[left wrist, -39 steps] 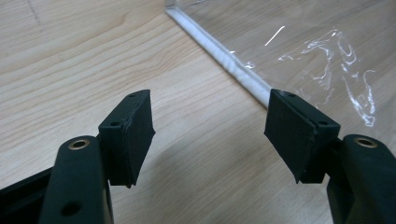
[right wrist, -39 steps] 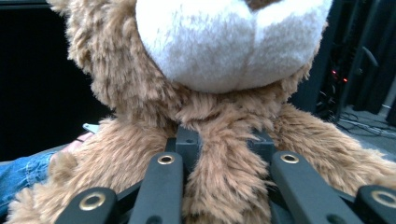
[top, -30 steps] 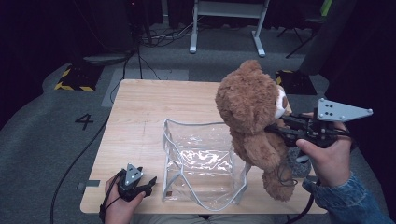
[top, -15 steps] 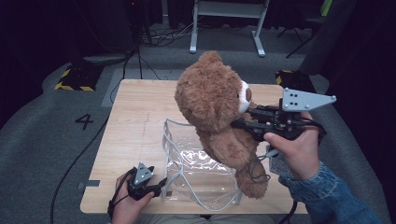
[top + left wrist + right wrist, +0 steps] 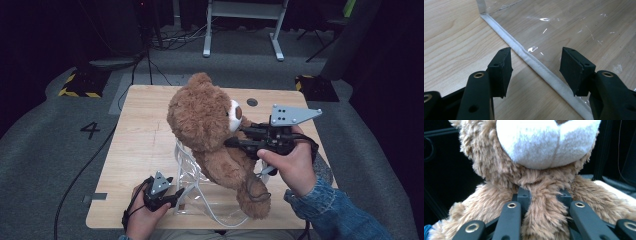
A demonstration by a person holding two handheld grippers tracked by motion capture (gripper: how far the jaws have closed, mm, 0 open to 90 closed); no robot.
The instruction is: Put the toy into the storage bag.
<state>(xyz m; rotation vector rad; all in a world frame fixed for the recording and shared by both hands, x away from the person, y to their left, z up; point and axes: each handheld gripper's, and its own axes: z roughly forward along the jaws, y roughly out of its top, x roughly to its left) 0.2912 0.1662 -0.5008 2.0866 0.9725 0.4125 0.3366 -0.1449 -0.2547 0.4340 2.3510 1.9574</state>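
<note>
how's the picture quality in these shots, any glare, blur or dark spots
High view: table lit, surroundings dark, slightly soft. Left gripper view: sharp, glare glints on the clear bag. Right gripper view: teddy bear close and a bit soft, background black.

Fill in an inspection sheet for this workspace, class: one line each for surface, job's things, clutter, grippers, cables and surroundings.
Surface: light wooden table, with a small dark round spot near its far edge.
Job's things: brown teddy bear held above a clear plastic bag with white trim; the bag stands open at the near edge.
Clutter: nothing seen.
Grippers: right gripper is shut on the bear's chest fur, just below the muzzle. Left gripper sits at the bag's near left corner; its jaws have just been closing, the white seam between them, pads not pressing.
Cables: black cable runs across the floor left of the table.
Surroundings: grey carpet marked 4, white stand legs behind, darkness beyond.
</note>
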